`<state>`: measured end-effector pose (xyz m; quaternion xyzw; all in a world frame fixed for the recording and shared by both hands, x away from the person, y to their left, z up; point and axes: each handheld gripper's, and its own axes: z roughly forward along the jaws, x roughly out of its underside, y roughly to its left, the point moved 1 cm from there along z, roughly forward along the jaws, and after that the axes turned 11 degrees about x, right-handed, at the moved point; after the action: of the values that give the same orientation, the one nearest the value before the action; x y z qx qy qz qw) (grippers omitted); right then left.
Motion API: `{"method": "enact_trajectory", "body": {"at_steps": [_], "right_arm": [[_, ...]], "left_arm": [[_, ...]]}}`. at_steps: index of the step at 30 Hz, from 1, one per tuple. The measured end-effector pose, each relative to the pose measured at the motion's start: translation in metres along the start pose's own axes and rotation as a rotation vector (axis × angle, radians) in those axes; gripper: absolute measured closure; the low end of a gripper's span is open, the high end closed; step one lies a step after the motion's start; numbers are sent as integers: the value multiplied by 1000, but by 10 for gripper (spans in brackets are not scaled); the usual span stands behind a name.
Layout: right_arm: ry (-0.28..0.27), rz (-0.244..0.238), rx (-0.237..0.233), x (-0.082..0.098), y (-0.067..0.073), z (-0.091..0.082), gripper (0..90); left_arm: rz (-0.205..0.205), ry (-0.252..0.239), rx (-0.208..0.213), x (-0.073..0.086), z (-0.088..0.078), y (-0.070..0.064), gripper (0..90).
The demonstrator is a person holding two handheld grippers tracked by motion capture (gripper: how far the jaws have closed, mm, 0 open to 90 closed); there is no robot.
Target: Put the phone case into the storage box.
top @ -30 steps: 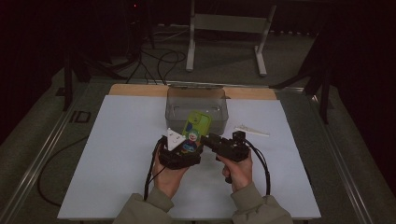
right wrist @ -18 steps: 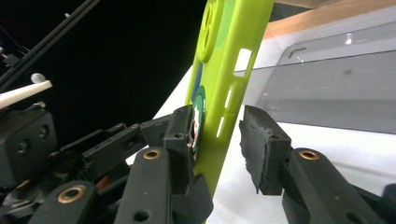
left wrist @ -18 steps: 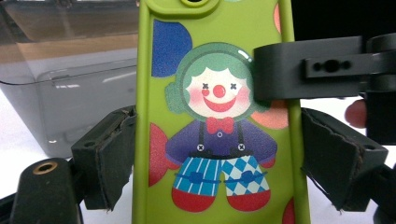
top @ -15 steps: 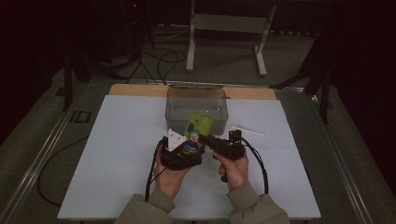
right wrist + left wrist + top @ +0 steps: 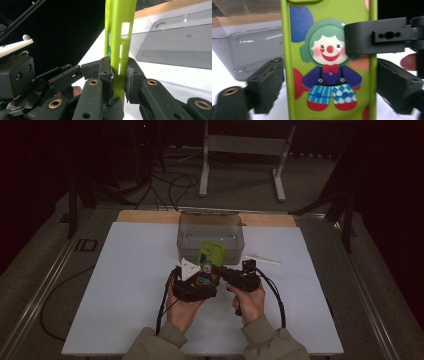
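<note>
A lime-green phone case (image 5: 211, 254) printed with a clown (image 5: 329, 52) stands upright over the table's middle, between both hands. My right gripper (image 5: 118, 72) comes in from the right; its jaws have just been closing and now pinch the case's front and back near its lower edge. One of its fingers (image 5: 372, 37) lies across the clown's face. My left gripper (image 5: 329, 75) straddles the case's width. Its jaws have just been opening and now stand at the case's two sides, no longer clamping it. In the high view the left gripper (image 5: 204, 270) sits just below the case.
A clear plastic box (image 5: 210, 232) stands right behind the case on the white tabletop (image 5: 125, 285). A small white strip (image 5: 261, 257) lies to the right of the box. Cables loop back from both grippers toward the person. A metal stand (image 5: 240, 145) rises beyond the table.
My right hand has edged slightly left toward the case. The case and my left hand stay where they were.
</note>
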<state>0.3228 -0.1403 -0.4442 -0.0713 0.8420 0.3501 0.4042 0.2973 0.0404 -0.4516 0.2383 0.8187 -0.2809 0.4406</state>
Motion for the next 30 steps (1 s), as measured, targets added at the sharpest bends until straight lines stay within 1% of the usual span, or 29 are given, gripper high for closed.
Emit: {"method": "enact_trajectory", "body": {"at_steps": [3, 5, 8, 11, 13, 16, 20, 22, 24, 25, 26, 28, 30], "right_arm": [[-1, -3, -1, 0, 1, -1, 783], [-7, -5, 0, -1, 0, -2, 783], [-8, -3, 0, -2, 0, -3, 783], [-12, -26, 6, -2, 1, -3, 783], [-10, -41, 14, -2, 3, -4, 783], [-18, -51, 16, -2, 4, -4, 782], [-15, -54, 21, -3, 3, -5, 783], [-10, -51, 22, -4, 3, -5, 783], [-6, -61, 31, -4, 3, -5, 783], [-6, -61, 31, -4, 3, -5, 783], [0, -59, 38, -4, 3, -6, 783], [-1, -66, 43, -5, 2, -6, 783], [-1, -73, 50, -5, 2, -7, 783]], "left_arm": [[9, 11, 3, 1, 0, 1, 54], [23, 21, 5, 1, 0, 2, 13], [41, 22, 14, 1, -3, 3, 2], [63, 15, 23, 2, -6, 3, 2], [74, 23, 28, 2, -10, 4, 2], [79, 19, 31, 5, -17, 7, 2], [80, 1, 44, 9, -31, 15, 2], [95, -7, 44, 10, -38, 20, 2], [111, -21, 45, 11, -46, 25, 2], [111, -21, 45, 11, -46, 25, 2], [134, -25, 26, 13, -55, 31, 2], [133, -20, 14, 16, -62, 39, 2], [127, -24, 6, 20, -71, 48, 2]]}}
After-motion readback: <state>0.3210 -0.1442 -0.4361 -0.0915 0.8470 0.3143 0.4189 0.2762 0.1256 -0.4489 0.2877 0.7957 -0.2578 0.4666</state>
